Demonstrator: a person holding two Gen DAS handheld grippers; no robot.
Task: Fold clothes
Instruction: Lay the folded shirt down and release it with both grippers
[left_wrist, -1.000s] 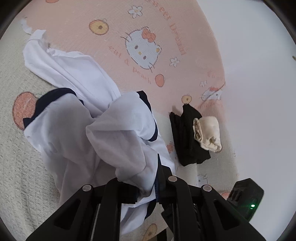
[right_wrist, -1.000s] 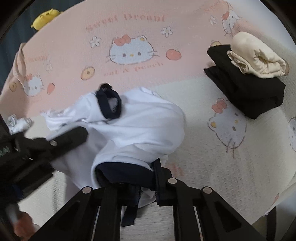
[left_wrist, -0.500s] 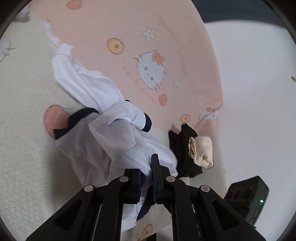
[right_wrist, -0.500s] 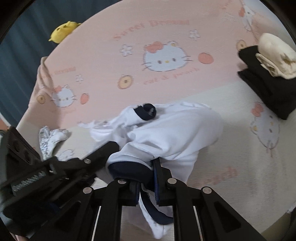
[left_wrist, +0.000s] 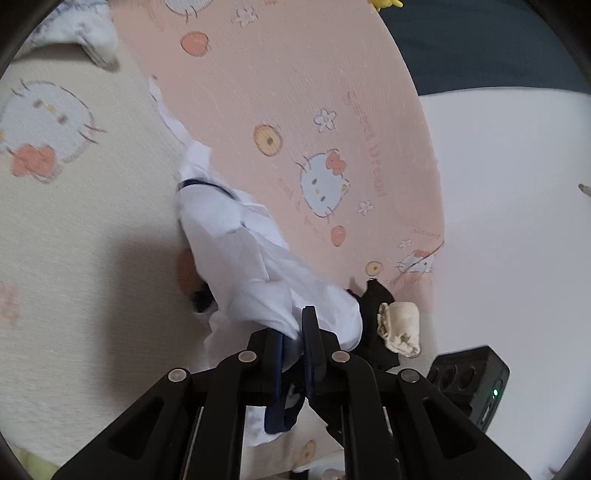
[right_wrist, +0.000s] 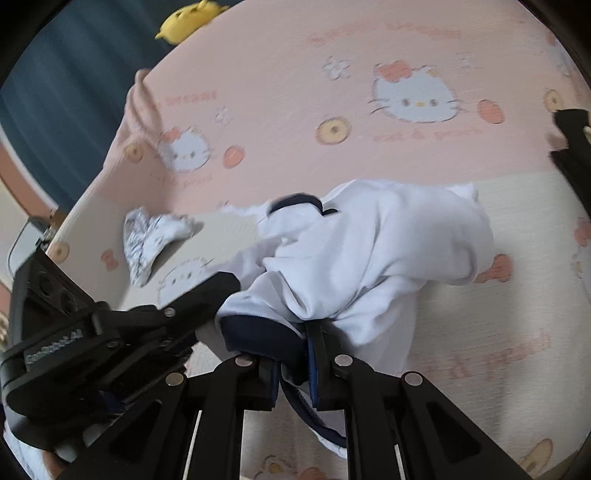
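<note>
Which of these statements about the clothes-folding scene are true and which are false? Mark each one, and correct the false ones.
1. Both grippers are shut on the white garment. True: the left gripper and the right gripper each pinch its fabric.
2. The white garment has red trim. False: its trim is dark navy.
3. A cream garment lies on top of a folded black garment. True.
4. The bed cover is plain blue. False: it is pink and cream, printed with cartoon cats.
5. A yellow plush toy sits beyond the far edge of the cover. True.
6. The white garment lies flat and neatly folded. False: it is bunched and lifted by the grippers.
</note>
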